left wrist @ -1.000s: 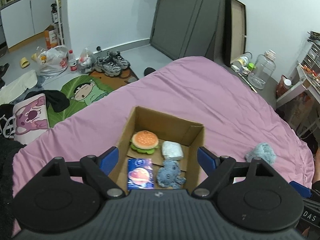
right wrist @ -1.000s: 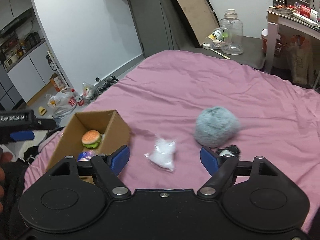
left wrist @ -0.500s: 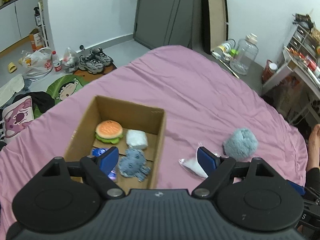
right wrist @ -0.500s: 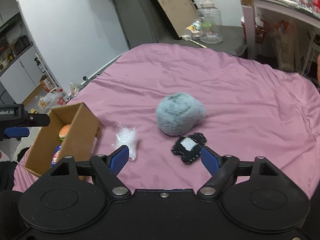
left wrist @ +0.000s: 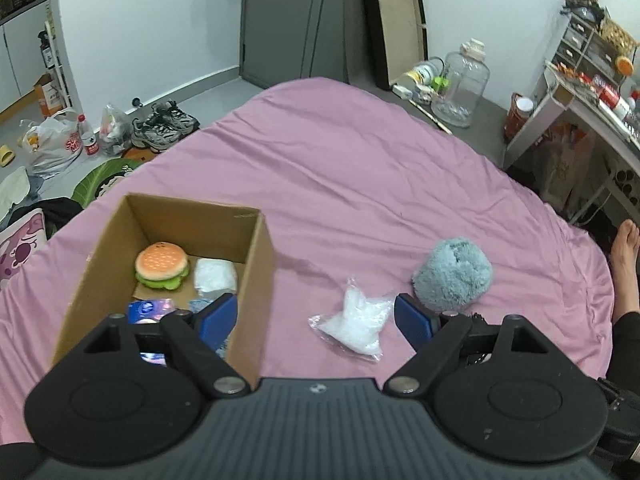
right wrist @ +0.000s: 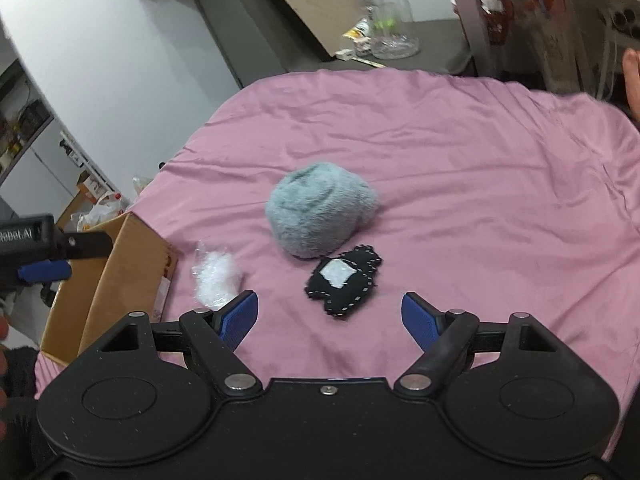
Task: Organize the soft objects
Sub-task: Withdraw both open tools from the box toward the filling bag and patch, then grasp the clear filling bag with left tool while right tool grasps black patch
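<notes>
- The left claw [left wrist: 316, 322] is spread wide and holds nothing; it hangs above the near edge of the bed [left wrist: 360, 168], which is covered in a pink sheet.
- Its left blue fingertip [left wrist: 218, 318] overlaps the near right corner of the cardboard box [left wrist: 262, 280], and the clear bag of white stuffing [left wrist: 354, 326] lies on the sheet between the two fingertips, closer to the right one.
- The right claw [right wrist: 330, 322] is also spread wide and empty, hanging above the near part of the bed.
- Between its fingertips, a little beyond them, lies the black stitched plush [right wrist: 344, 278] with a white patch, flat on the sheet.
- Just behind that plush sits the grey fluffy ball [right wrist: 318, 214], the two touching or nearly so.
- The bag of stuffing lies just to the right of the box, and the fluffy ball is near the bag on its far right side.
- The box stands open at the bed's left edge. Inside it are a burger plush [left wrist: 162, 266] at the back left, a white soft bundle [left wrist: 214, 278] just beside it, and a blue packet [left wrist: 148, 310] nearer, partly hidden by the claw.
- Beyond the bed, a clear plastic jug [left wrist: 460, 90] stands on the floor, and a pair of sneakers [left wrist: 164, 128] lies by the wall.
</notes>
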{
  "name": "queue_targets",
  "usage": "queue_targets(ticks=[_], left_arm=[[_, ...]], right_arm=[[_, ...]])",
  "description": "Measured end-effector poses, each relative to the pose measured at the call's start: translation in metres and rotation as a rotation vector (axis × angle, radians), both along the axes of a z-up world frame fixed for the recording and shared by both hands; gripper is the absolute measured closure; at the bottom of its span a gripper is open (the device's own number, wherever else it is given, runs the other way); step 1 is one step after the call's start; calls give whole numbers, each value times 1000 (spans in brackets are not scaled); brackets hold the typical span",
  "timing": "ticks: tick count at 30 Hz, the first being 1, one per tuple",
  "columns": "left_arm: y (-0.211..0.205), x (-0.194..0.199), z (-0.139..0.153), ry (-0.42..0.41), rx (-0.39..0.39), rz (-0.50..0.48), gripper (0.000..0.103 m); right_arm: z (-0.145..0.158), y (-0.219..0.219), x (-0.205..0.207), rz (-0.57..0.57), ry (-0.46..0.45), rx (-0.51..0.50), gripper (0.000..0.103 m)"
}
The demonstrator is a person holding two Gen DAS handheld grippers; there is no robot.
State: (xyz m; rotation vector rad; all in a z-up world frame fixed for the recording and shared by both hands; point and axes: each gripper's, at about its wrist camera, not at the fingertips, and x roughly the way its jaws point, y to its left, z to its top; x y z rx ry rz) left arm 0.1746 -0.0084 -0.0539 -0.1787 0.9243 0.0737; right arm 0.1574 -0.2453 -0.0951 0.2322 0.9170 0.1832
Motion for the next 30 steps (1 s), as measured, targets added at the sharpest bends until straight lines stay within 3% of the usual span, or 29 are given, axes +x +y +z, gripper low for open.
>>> queue_targets(ticks=[10, 30], left_arm=[[-32, 21, -37, 55, 22, -59, 19], [-38, 63, -114, 182, 2, -67, 22]], right_arm=[[-17, -16, 15, -12, 33, 62, 28], [-39, 2, 45, -11, 73, -13, 32]])
